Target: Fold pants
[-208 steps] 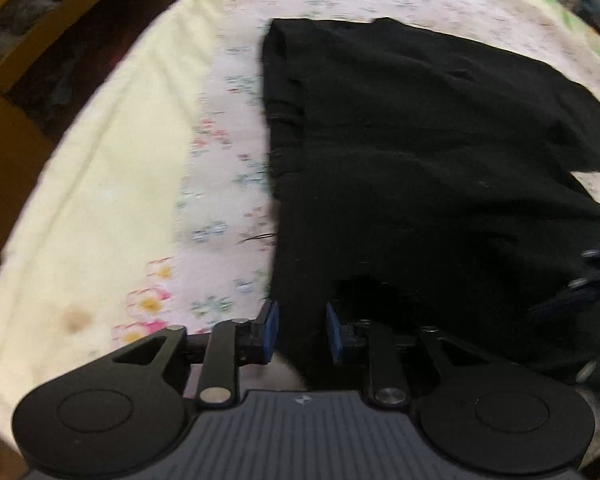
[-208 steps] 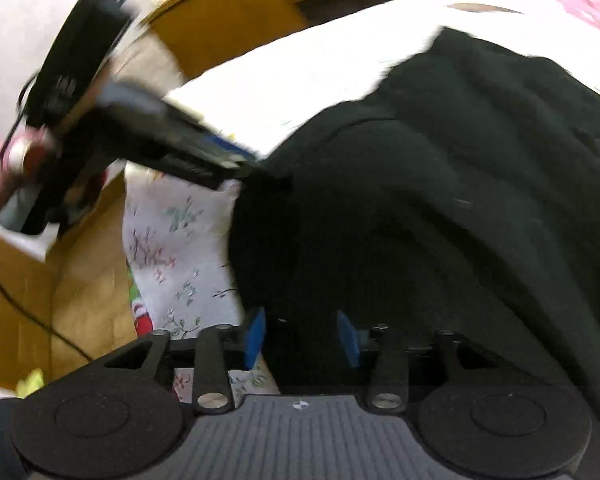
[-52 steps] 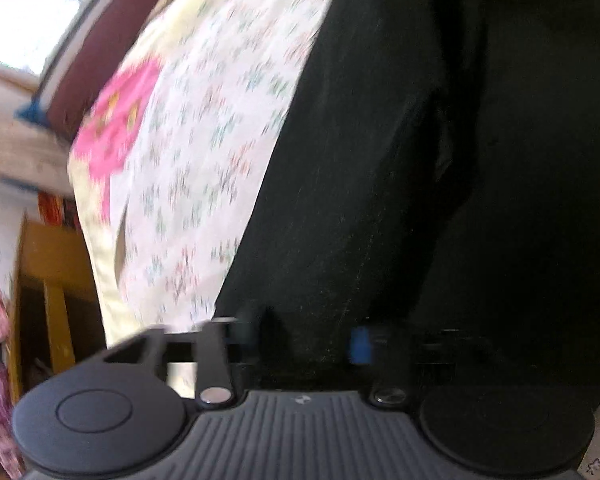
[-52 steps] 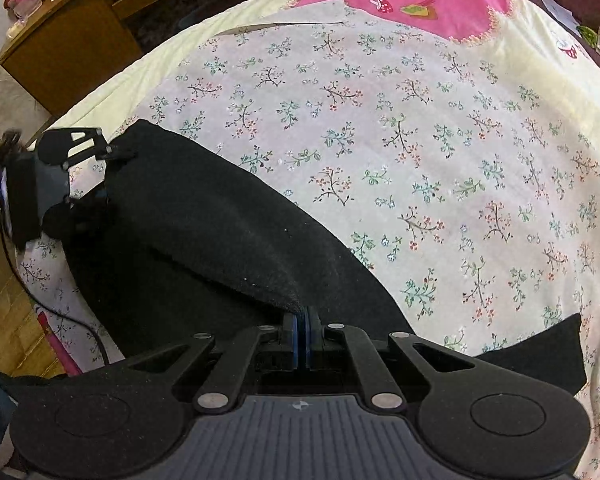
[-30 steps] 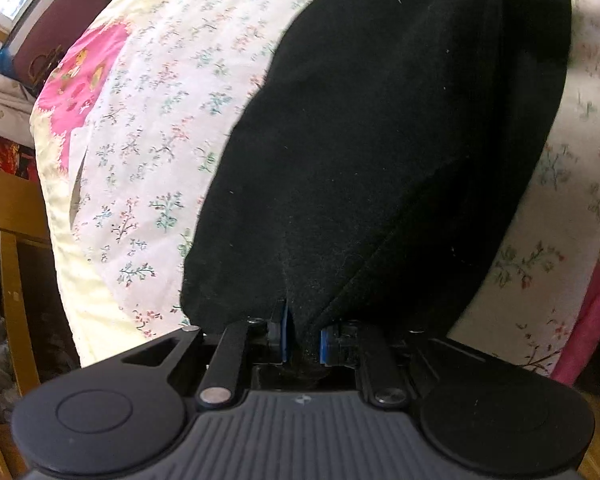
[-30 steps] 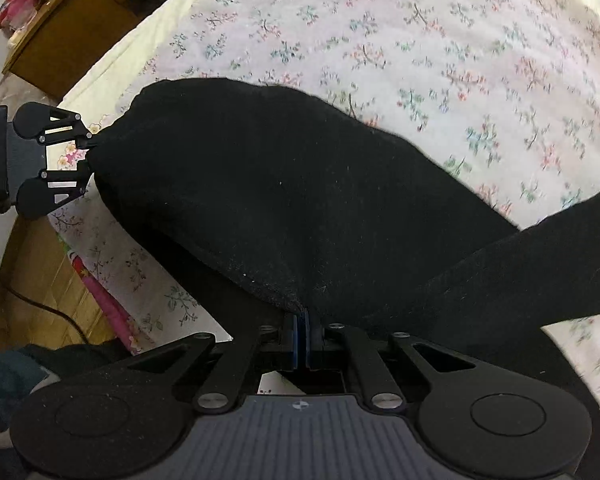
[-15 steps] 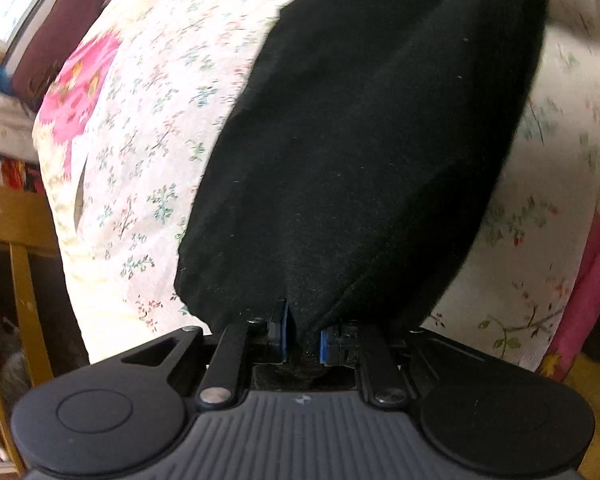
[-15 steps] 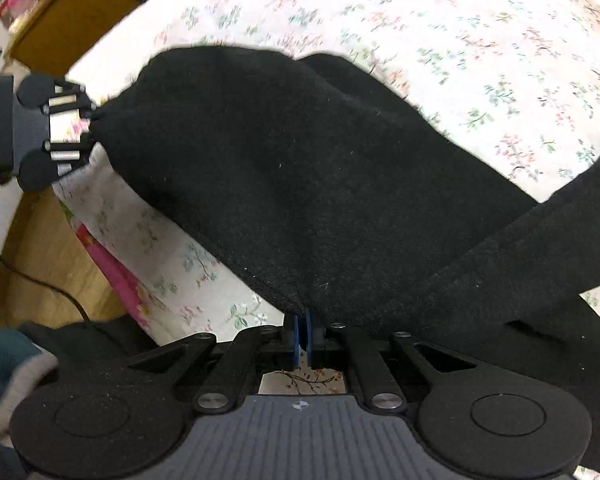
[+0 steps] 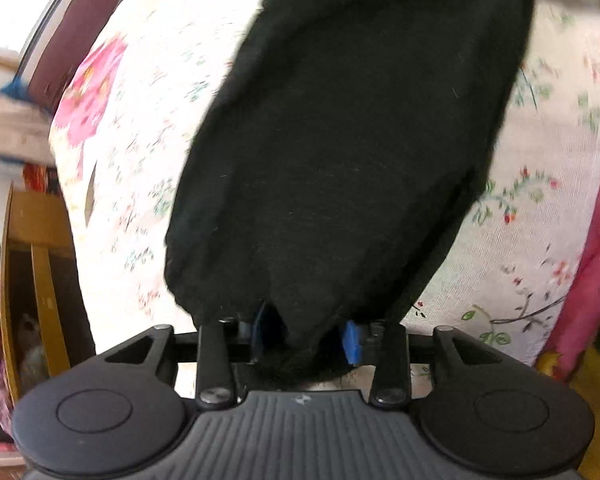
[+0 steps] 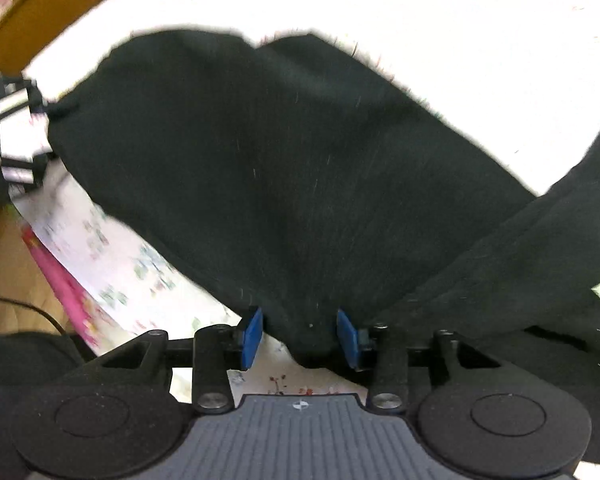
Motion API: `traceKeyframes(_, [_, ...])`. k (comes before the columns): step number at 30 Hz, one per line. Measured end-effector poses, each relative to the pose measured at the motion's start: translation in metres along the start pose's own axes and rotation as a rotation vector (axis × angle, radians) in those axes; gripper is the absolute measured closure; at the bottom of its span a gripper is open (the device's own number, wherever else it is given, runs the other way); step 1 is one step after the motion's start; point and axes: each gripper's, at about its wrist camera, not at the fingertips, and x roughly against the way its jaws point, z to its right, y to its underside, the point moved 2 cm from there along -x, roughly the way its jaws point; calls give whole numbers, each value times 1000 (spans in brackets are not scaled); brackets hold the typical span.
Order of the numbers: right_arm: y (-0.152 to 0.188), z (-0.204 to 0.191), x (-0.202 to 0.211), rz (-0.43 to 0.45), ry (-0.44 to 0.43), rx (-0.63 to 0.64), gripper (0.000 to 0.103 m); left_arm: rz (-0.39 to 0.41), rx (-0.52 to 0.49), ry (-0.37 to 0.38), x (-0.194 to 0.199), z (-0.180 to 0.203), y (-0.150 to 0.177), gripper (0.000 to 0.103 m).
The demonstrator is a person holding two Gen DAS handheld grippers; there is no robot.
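I have just let both jaws spread. In the left wrist view my left hand-held gripper [image 9: 306, 334] stands released: its blue pads [image 9: 351, 342] have drawn apart, where half a second back they pinched a tuck of cloth. The pants [image 9: 340, 140] still sag between them, slack, a fold drooping into the gap rather than clamped. To me that marks the end of this fold: the carried edge is laid over, and what remains is to pull clear without dragging the cloth along.

The pants lie on the bed [image 9: 140, 152], running from the lower middle of this frame to the upper right, with floral sheet on either side.

Moving to the right wrist view, my right hand-held gripper [image 10: 300, 338] is released too. Its pads [image 10: 251, 336], pressed flat together a moment ago, now stand apart with a point of black cloth hanging loose between them.

This view gives what the left one cannot: the left hand-held gripper from outside, at the left edge of the frame, beside the far corner of the cloth, and a second layer of the pants crossing beneath at lower right. The left view alone shows the wooden shelving [image 9: 40, 248] at lower left and the sheet's pink flower at upper left.
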Motion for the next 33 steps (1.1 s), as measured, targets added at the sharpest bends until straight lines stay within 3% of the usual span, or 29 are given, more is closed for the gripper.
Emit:
traceKeyframes(5, [11, 25, 37, 68, 19, -94, 78, -56, 90, -1, 12, -12, -10, 52])
traceKeyframes(9, [30, 68, 59, 119, 43, -188, 78, -83, 170, -39, 26, -11, -30, 52])
traceKeyframes(15, [49, 155, 78, 166, 98, -258, 77, 13, 305, 16, 56, -1, -116, 52])
traceKeyframes(18, [50, 196, 85, 189, 99, -260, 76, 66, 420, 140, 69, 15, -177, 52])
traceKeyframes(24, [7, 287, 77, 208, 78, -157, 73, 130, 493, 295, 55, 65, -283, 51])
traceKeyframes(28, [-46, 341, 52, 171, 61, -133, 73, 141, 514, 268, 34, 83, -325, 51])
traceKeyframes(33, [-100, 349, 37, 188, 26, -61, 73, 183, 556, 277, 16, 71, -359, 46])
